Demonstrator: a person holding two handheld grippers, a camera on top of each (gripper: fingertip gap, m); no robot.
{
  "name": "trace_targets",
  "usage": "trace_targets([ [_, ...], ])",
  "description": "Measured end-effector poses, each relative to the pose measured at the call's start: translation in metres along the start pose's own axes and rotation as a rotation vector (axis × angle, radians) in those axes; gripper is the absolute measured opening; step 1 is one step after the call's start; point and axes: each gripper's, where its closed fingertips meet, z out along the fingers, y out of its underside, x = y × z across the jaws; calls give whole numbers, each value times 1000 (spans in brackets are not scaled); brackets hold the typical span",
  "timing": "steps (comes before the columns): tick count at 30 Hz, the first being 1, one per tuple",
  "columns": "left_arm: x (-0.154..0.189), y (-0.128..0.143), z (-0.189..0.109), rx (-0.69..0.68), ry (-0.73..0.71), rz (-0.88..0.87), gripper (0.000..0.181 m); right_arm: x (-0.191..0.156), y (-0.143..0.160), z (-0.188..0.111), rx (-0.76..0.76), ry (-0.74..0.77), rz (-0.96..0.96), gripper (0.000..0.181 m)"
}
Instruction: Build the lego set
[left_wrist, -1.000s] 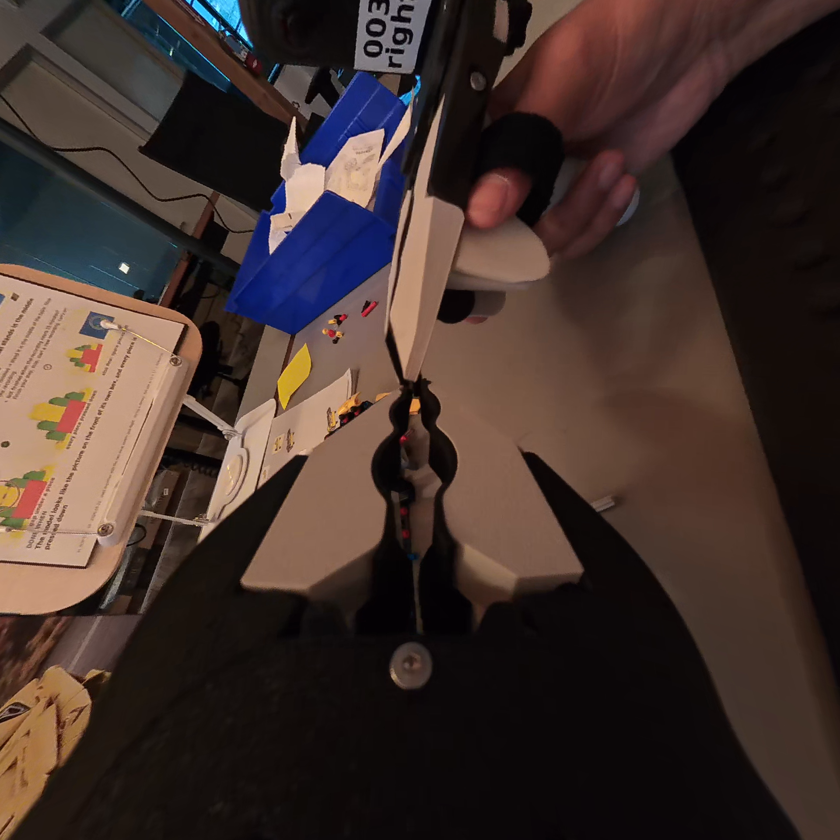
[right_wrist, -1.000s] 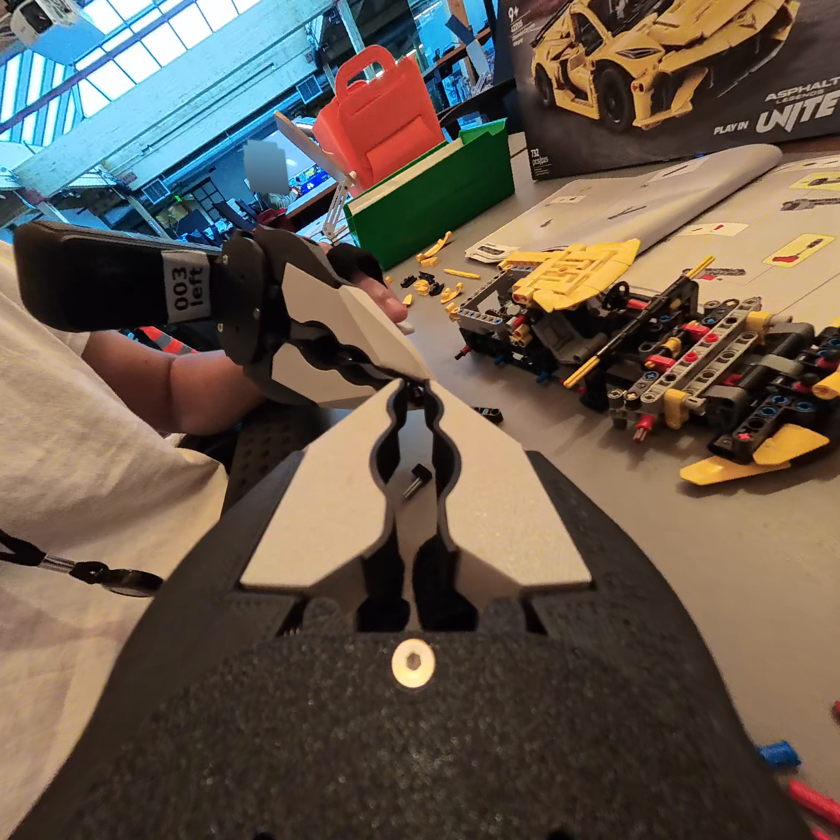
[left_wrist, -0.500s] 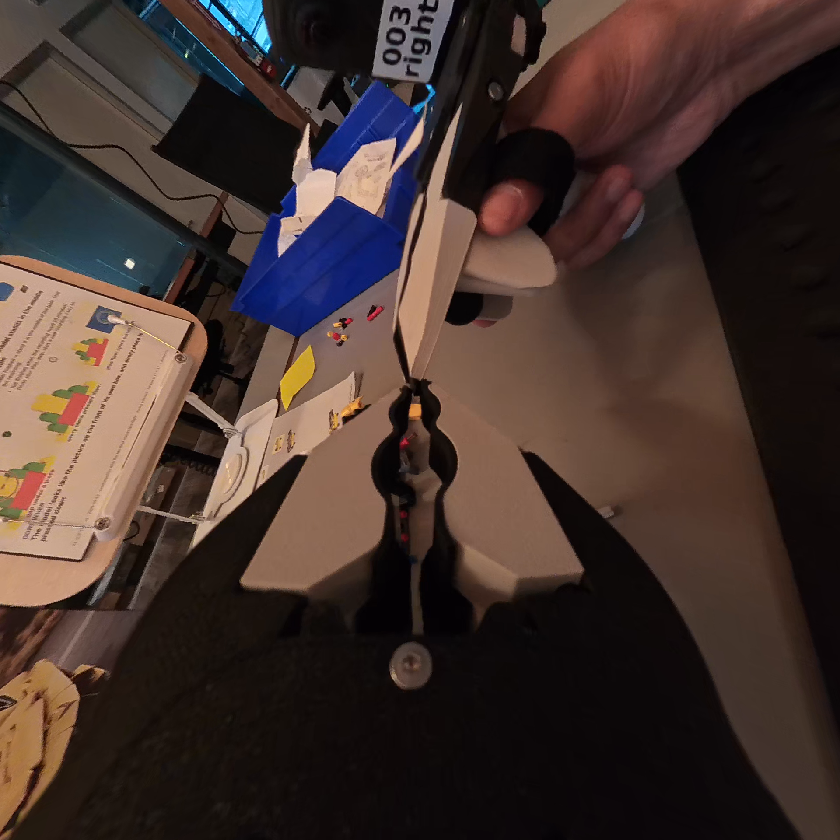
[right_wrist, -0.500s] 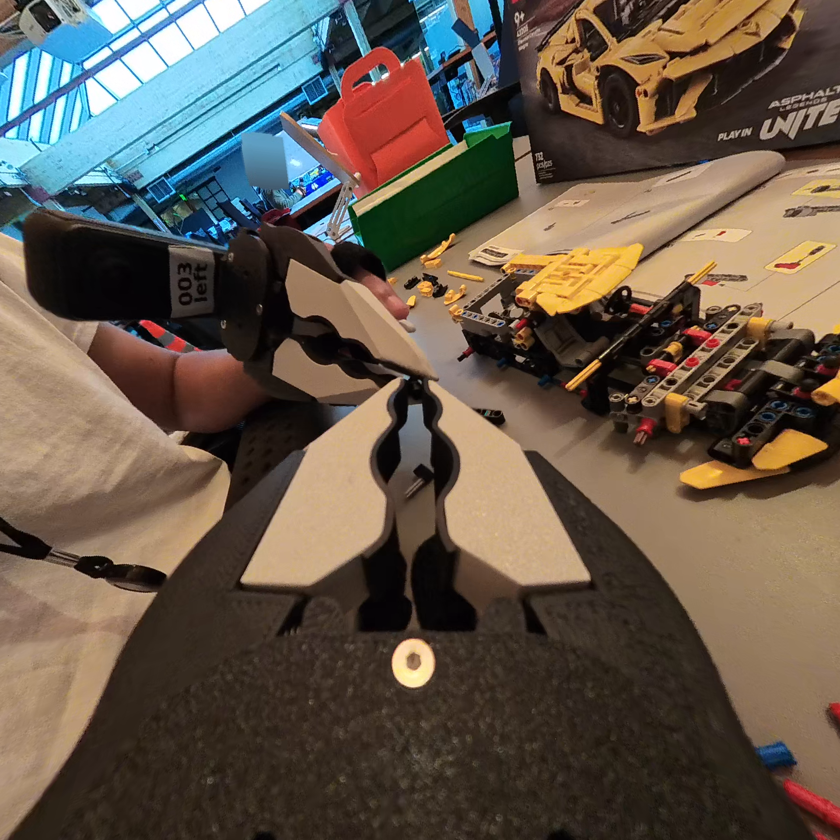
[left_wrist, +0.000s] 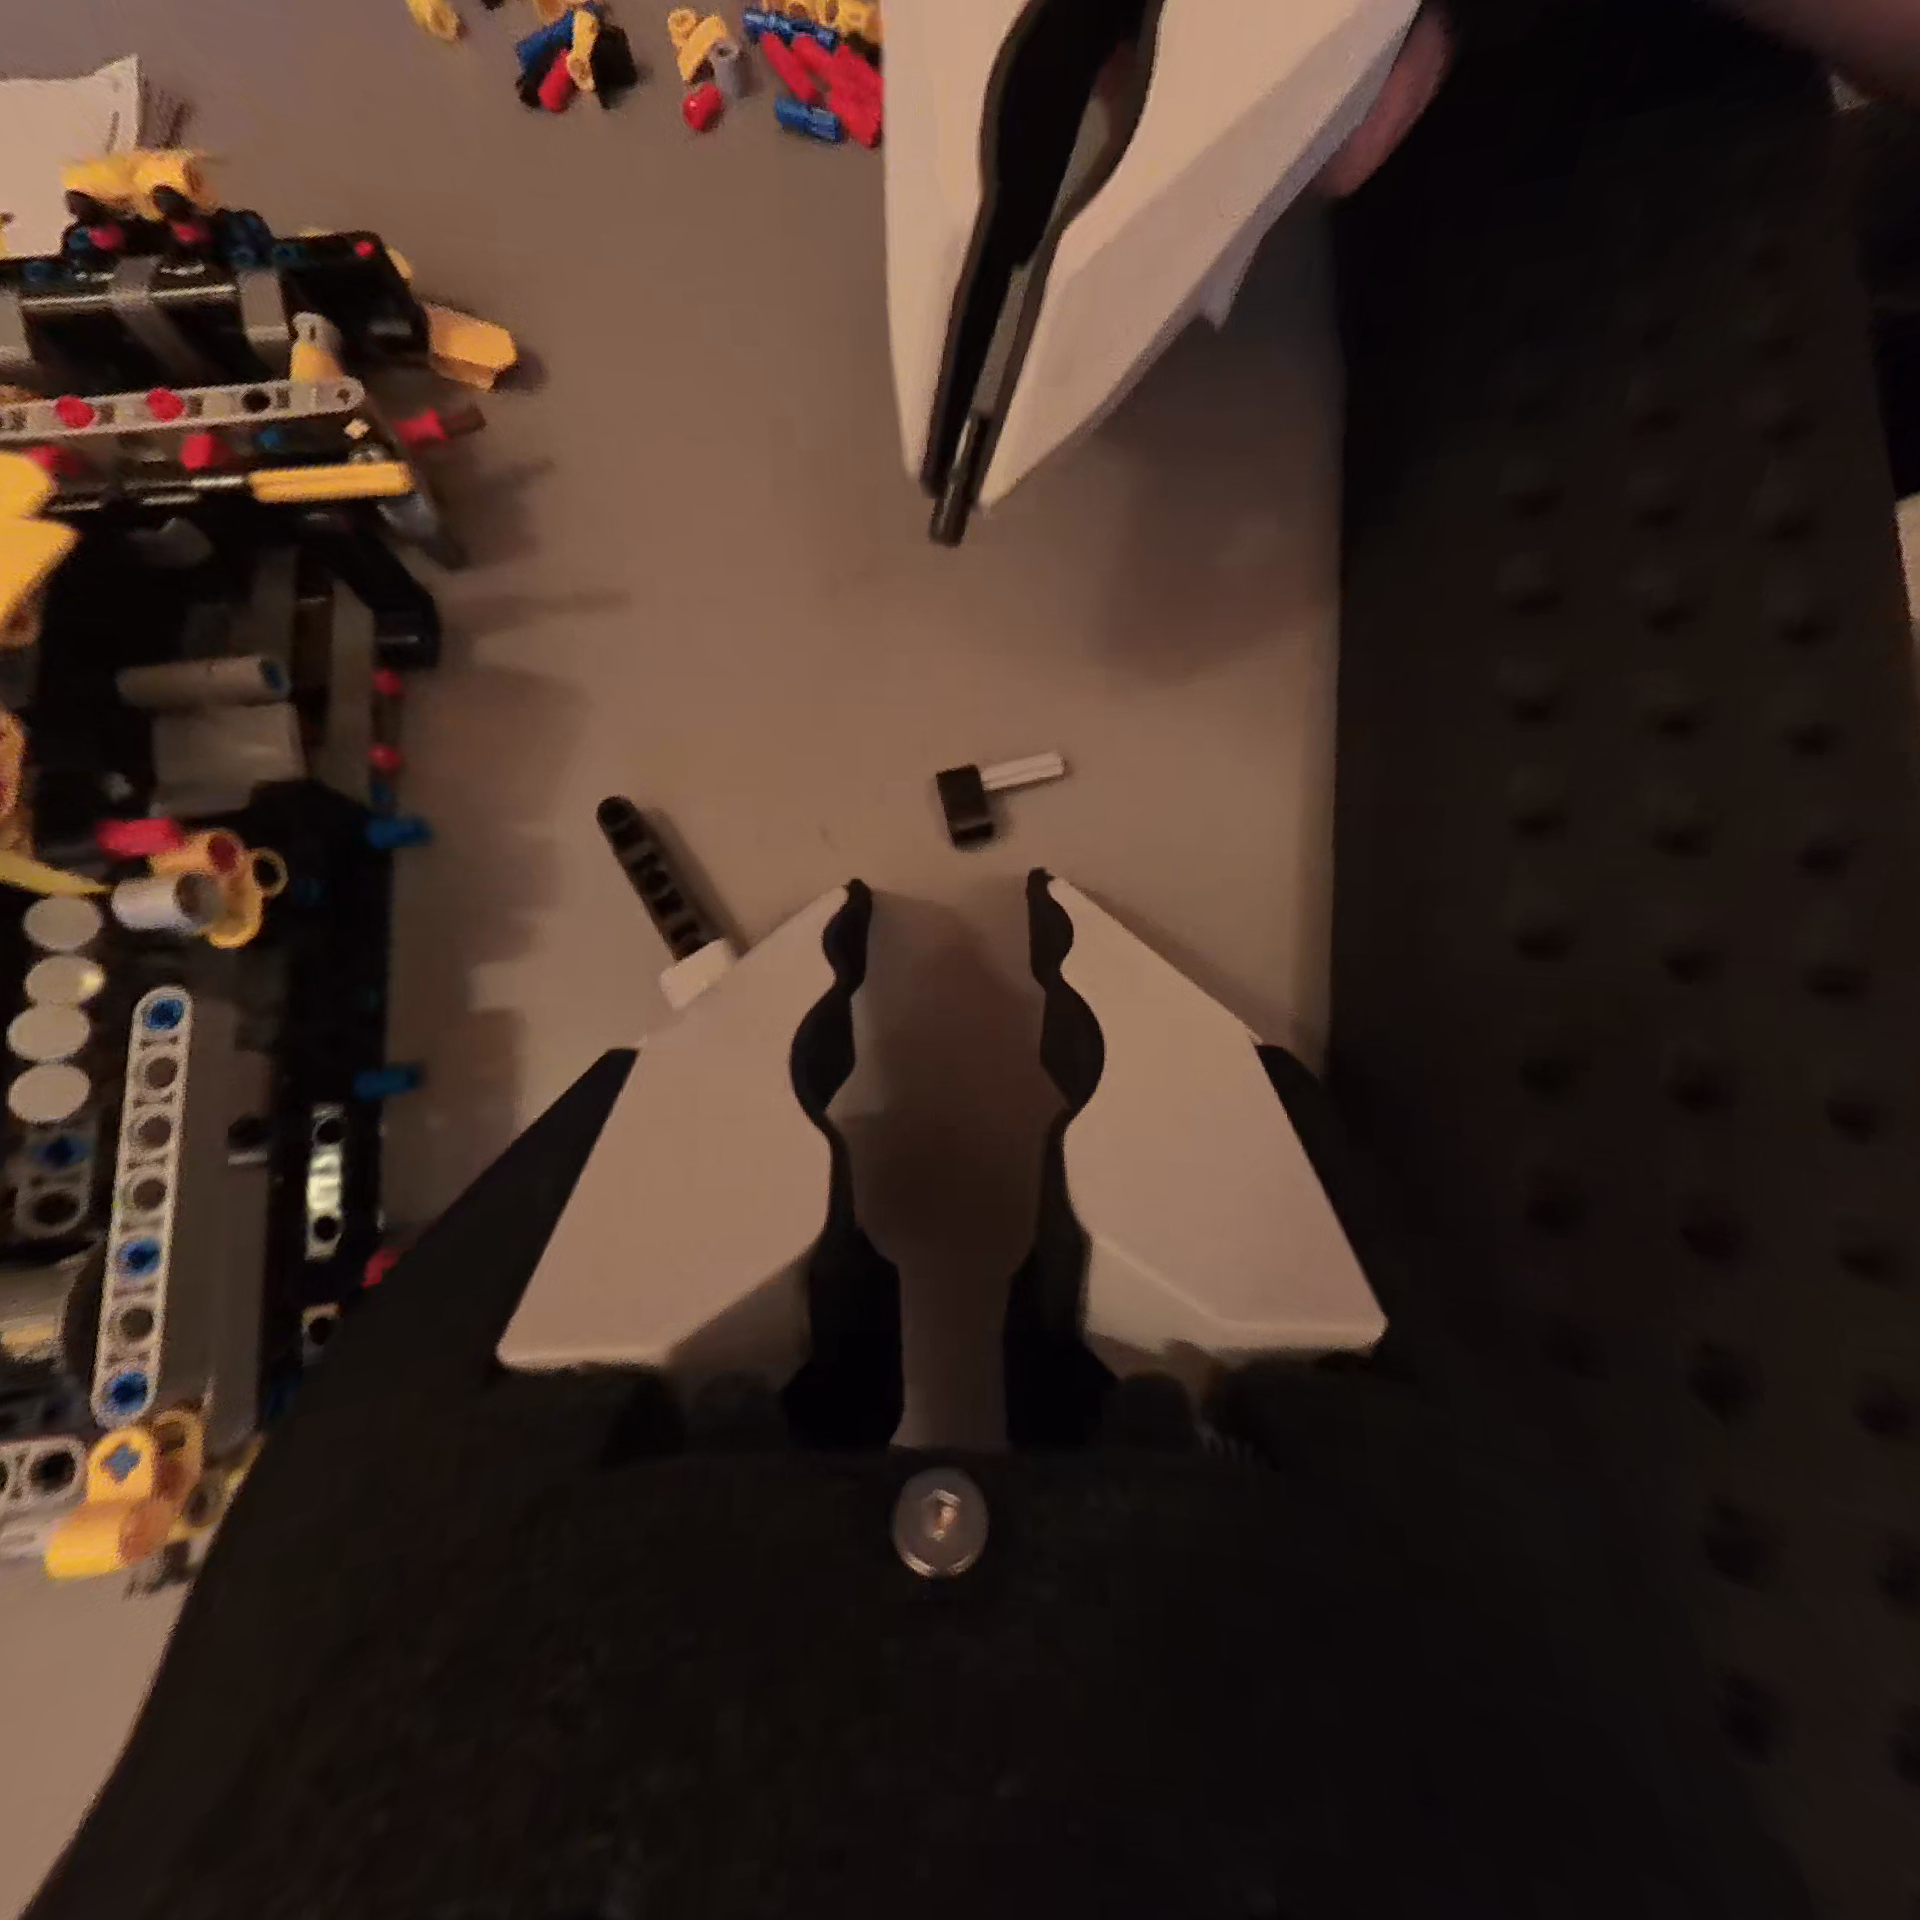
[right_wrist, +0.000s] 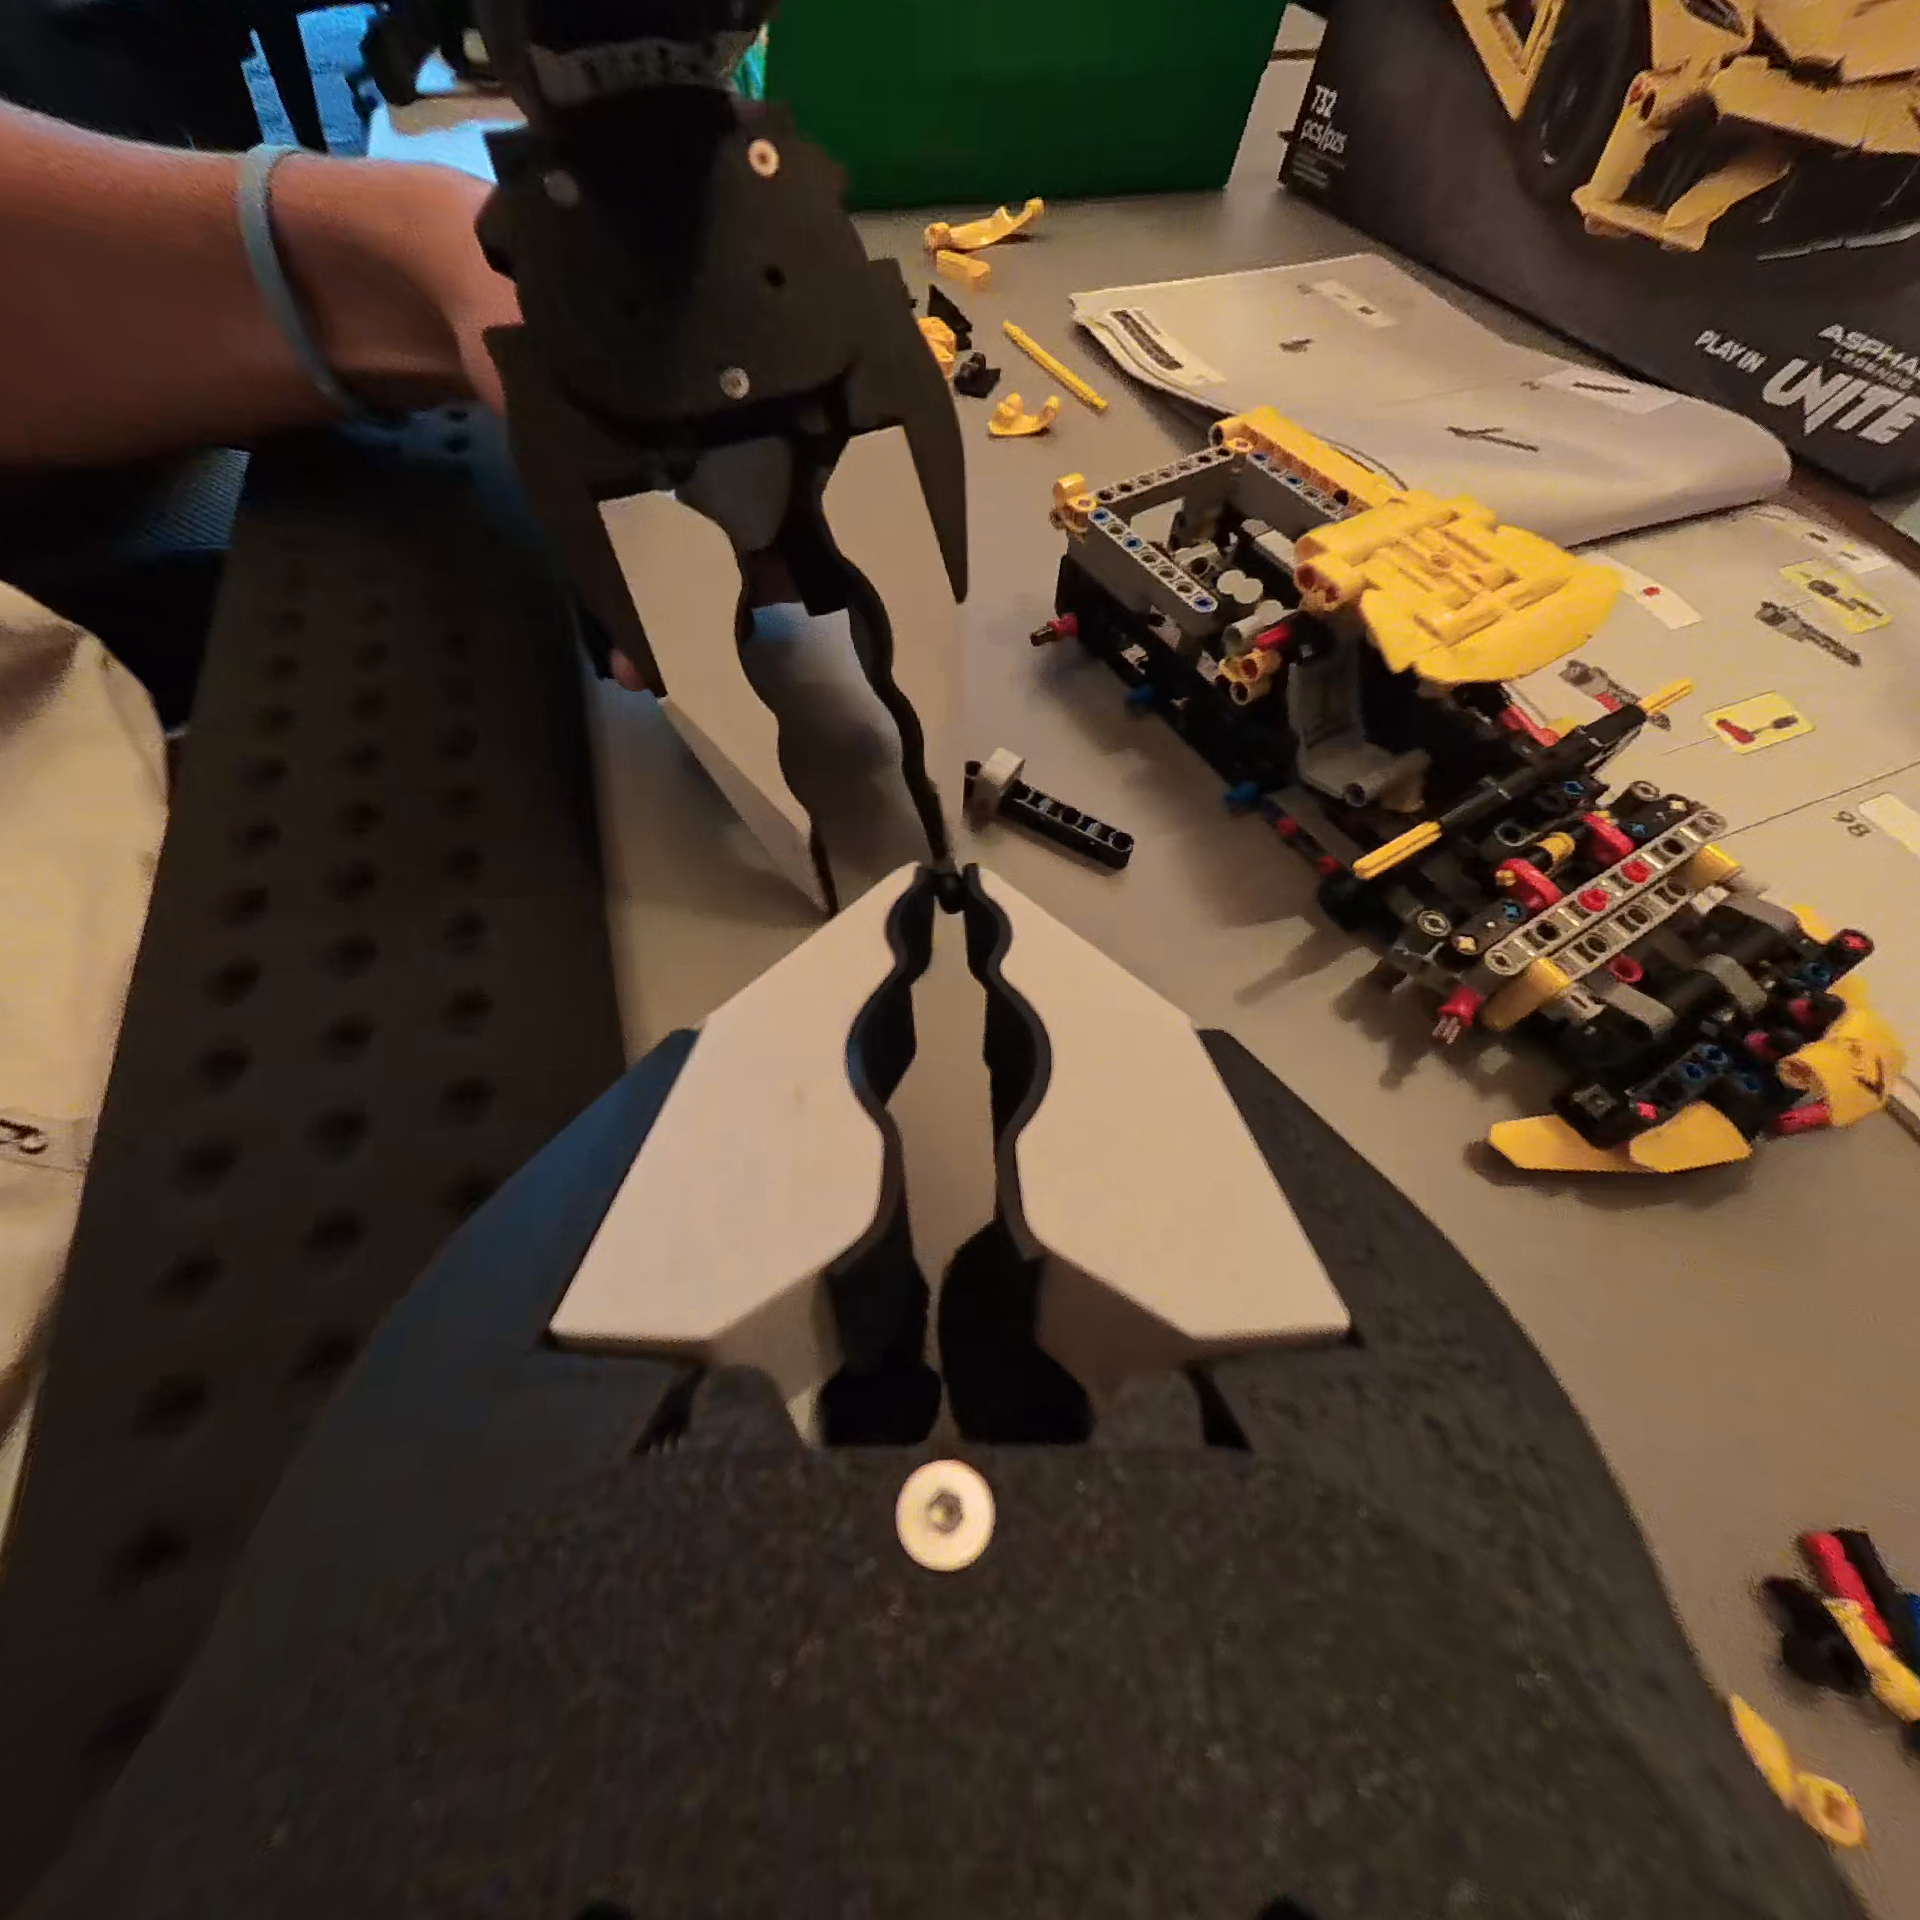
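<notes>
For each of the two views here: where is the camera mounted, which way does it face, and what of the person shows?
Left wrist view: on the left gripper, facing down at the table; no body clearly visible.
Right wrist view: on the right gripper, facing across the table toward the car model; forearm shows.
Shared: both grippers, model, black beam.

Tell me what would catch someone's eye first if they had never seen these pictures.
Most striking is the half-built yellow and black car model, lying on the grey table right of centre, with its printed box behind it. In front, the right gripper pinches a small dark pin in shut jaws, while the left gripper hangs open over a small black and white piece.
</notes>
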Motion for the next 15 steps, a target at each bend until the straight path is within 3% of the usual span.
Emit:
trace_targets([
  [8,6,-8,7,-33,120,-73,24,11,-1,-9,57,11,64,4],
  [13,36,-13,9,-22,218,-73,23,14,-1,-10,70,15,78,5],
  [15,34,-11,8,-31,184,-47,24,15,-3,-12,84,18,87,5],
])
